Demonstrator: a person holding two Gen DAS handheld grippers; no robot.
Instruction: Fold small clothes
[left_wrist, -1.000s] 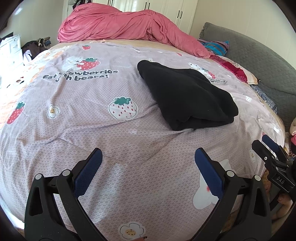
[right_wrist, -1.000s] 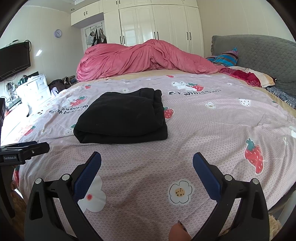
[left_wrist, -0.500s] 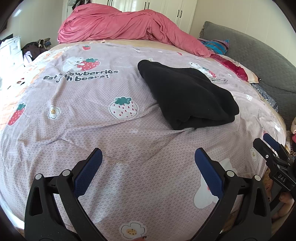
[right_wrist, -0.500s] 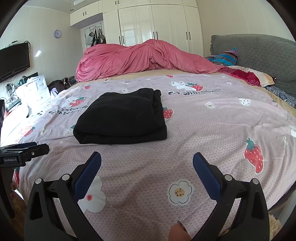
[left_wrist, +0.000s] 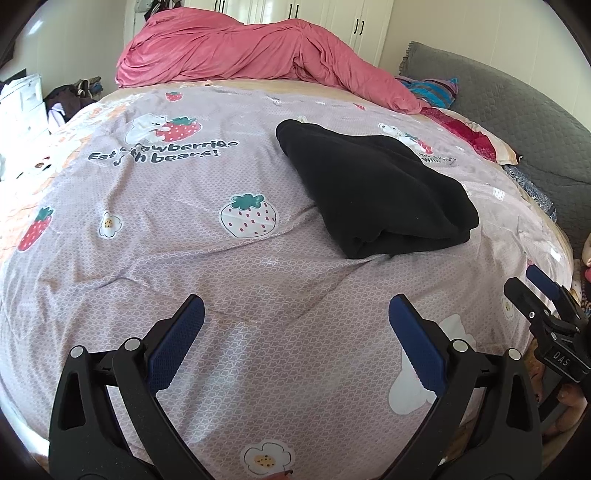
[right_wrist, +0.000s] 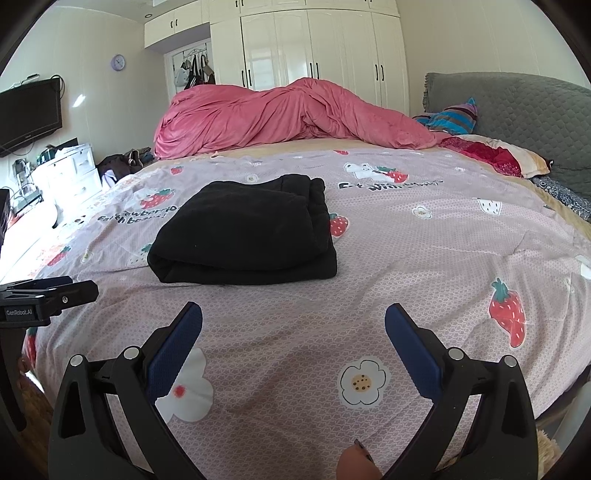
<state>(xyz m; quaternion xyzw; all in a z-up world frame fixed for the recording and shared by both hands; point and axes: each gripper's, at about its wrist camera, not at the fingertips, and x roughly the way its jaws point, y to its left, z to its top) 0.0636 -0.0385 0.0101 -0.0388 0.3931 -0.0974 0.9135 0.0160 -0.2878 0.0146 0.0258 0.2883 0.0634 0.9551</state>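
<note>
A black garment (left_wrist: 373, 192) lies folded into a thick rectangle on the pink strawberry-print bed cover (left_wrist: 184, 236). It also shows in the right wrist view (right_wrist: 247, 232). My left gripper (left_wrist: 295, 332) is open and empty, held low over the bed's near edge, short of the garment and to its left. My right gripper (right_wrist: 293, 332) is open and empty, near the bed's front edge, just short of the garment. The right gripper's fingers show at the left view's right edge (left_wrist: 543, 310).
A bunched pink duvet (right_wrist: 280, 114) lies across the far side of the bed. Pillows (right_wrist: 495, 155) and a grey headboard (right_wrist: 517, 110) are at the right. White wardrobes (right_wrist: 314, 44), drawers (right_wrist: 70, 173) and a wall TV (right_wrist: 29, 114) stand beyond.
Both grippers stay open and empty. The views shift only slightly; the folded black garment has not moved.
</note>
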